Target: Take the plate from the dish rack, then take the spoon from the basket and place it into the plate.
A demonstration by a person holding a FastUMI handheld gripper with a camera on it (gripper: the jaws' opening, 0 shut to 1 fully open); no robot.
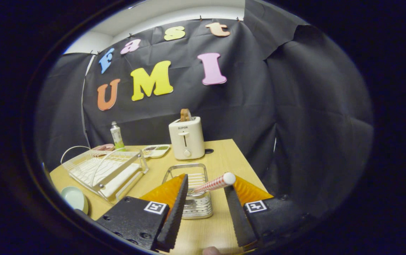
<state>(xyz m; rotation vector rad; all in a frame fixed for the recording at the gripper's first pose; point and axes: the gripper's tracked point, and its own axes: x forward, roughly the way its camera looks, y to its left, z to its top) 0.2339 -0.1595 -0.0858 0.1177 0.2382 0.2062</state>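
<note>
Here, jaws (206, 184) spread wide above a metal basket (192, 193) on the wooden counter (220, 159), gripping nothing, with the spoon (213, 184) standing tilted in that basket, its red-and-white patterned handle slanting across the gap and its round white end close to the right finger, contact unclear. Off to the left, a white wire dish rack (105, 170), and nearer than it a pale green plate (74, 199) flat on the counter. Farther back, a cream toaster (186, 138) with a slice poking up, a small divided tray (156, 151), a tube (117, 136) and a pink dish (104, 147).
</note>
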